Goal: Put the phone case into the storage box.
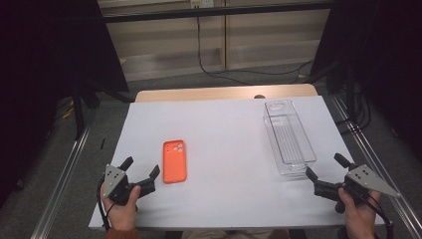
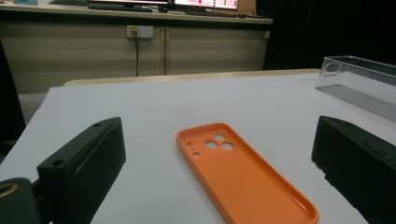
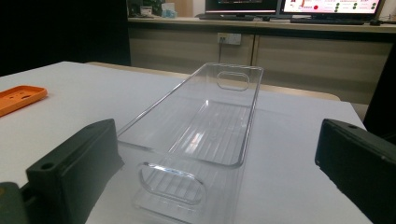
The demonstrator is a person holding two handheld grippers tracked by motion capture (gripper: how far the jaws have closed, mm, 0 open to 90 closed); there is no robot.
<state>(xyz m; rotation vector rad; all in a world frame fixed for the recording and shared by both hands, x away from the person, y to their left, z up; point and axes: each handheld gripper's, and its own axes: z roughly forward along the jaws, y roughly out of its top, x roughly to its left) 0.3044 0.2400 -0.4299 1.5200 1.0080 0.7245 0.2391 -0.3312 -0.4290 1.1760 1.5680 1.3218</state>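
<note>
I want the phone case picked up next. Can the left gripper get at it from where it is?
Probably yes: the left gripper is open, aimed at the orange phone case, with bare table between them.

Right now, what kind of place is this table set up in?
Probably an office or lab: lit monitors on a back counter, a wall socket with a cable plugged in, and carpet floor.

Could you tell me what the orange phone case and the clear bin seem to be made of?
The orange phone case looks like soft silicone or rubbery plastic: matte, evenly coloured, with a finely dotted inner face and rounded lip. The clear bin appears to be rigid transparent plastic, likely acrylic or similar: glossy, see-through walls with bright reflections, a ribbed floor and moulded handle cutouts.
</note>
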